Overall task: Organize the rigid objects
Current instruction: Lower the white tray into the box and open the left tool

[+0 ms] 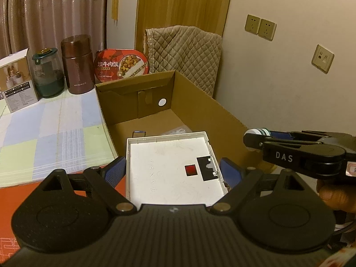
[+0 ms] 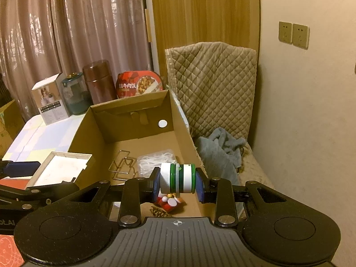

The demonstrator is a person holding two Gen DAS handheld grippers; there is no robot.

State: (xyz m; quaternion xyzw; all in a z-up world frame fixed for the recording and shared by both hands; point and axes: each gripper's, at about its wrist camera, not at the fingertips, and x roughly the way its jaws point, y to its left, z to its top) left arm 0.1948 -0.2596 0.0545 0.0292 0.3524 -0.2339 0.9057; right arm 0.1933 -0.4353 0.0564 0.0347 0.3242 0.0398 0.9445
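A white tray [image 1: 171, 169] is clamped flat by its side edges in the left hand-held gripper [image 1: 175, 169] over the near end of the cardboard box [image 1: 222, 120] — probably for lowering in. Likewise, a green-and-white bottle [image 2: 178, 178] is pinched end to end in the right hand-held gripper [image 2: 178, 183] above the box floor.

A lived-in home room: drawn curtains [image 2: 66, 33], quilted chair cover [image 2: 213, 84], checked tablecloth [image 1: 51, 133], instant-meal tub [image 1: 121, 65].
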